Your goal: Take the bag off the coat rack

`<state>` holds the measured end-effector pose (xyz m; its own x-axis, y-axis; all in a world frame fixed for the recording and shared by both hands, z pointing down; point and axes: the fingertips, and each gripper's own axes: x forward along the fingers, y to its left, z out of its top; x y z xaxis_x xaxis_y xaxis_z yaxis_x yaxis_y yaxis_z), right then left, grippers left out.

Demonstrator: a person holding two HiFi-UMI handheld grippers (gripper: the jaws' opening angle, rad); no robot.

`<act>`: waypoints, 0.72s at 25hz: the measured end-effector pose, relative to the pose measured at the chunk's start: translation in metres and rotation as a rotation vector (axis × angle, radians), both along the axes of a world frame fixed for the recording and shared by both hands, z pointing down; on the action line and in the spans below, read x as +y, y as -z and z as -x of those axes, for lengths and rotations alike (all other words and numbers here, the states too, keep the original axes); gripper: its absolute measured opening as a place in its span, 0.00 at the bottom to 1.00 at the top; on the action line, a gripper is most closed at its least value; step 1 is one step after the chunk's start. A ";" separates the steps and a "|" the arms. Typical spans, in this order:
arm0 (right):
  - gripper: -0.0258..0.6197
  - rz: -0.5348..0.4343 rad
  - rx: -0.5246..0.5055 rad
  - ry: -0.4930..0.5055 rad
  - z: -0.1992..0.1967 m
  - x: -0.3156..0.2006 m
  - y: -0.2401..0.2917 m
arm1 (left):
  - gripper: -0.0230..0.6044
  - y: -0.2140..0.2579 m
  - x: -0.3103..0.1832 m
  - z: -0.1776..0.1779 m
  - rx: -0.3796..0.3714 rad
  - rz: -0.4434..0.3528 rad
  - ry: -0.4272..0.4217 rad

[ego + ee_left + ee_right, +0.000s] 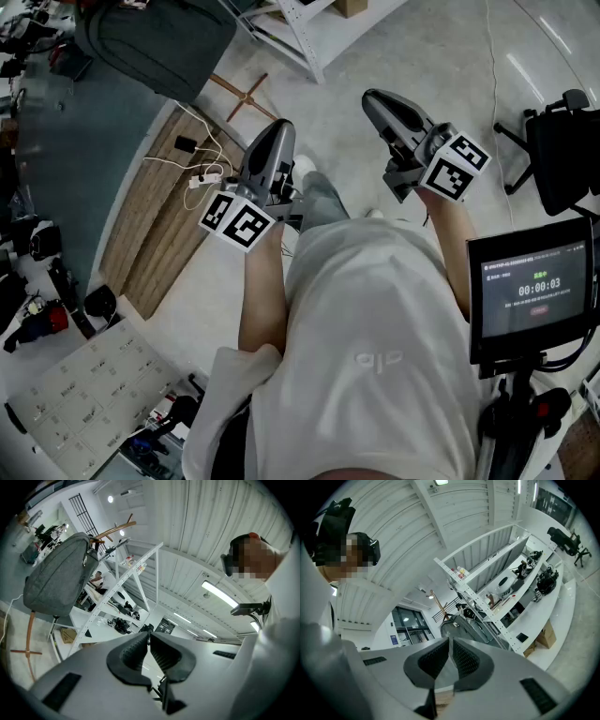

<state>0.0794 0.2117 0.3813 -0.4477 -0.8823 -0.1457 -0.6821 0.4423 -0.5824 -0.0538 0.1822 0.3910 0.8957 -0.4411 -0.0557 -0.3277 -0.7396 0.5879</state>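
Nothing of this job is done yet, as far as I can see: the grey backpack hangs on the wooden coat rack, and I stand well apart from it with both tools held up in front of my chest. My left gripper has its 2 ribbed jaws pressed together with nothing between them, and my right gripper is the same, closed tight and empty. Looking down from my head, the backpack sits at the top left, above the rack's crossed wooden foot on the pale floor, ahead of me and off to my left. From my left gripper I see it best: it hangs near the top of the rack, under the curved wooden arms, with the white shelving unit just behind it. I cannot make out which hook carries it or what part of it is looped over. The backpack is a soft, rounded, plain grey fabric one, filled out enough to hold a bulging shape, with a small pull or buckle near its top edge. What is left, I judge, is the whole task: step closer, spread 1 pair of jaws, catch the top of the bag, and lift it clear of its hook.
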 end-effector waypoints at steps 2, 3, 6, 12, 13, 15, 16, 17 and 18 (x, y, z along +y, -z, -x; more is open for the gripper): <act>0.06 0.003 0.005 -0.002 0.007 -0.019 0.004 | 0.05 0.003 -0.018 0.007 0.005 0.004 -0.001; 0.06 0.005 0.005 -0.004 0.009 -0.032 0.005 | 0.05 0.003 -0.031 0.010 0.007 0.007 -0.002; 0.06 0.016 0.006 -0.004 0.018 -0.087 -0.001 | 0.05 -0.003 -0.086 0.016 0.010 0.018 -0.013; 0.06 0.021 0.004 0.022 0.041 -0.252 0.004 | 0.05 0.001 -0.237 0.023 -0.013 0.009 -0.037; 0.06 0.021 0.005 0.034 0.045 -0.288 0.005 | 0.05 0.001 -0.270 0.023 -0.020 0.005 -0.036; 0.06 0.021 0.008 0.050 0.051 -0.332 0.006 | 0.05 0.001 -0.309 0.025 -0.030 -0.003 -0.032; 0.06 0.018 0.008 0.053 0.053 -0.336 0.006 | 0.05 0.001 -0.311 0.027 -0.028 -0.005 -0.035; 0.06 0.014 0.009 0.055 0.056 -0.334 0.006 | 0.05 0.001 -0.307 0.029 -0.023 -0.007 -0.041; 0.06 0.009 0.011 0.058 0.058 -0.330 0.006 | 0.05 0.002 -0.301 0.030 -0.018 -0.008 -0.046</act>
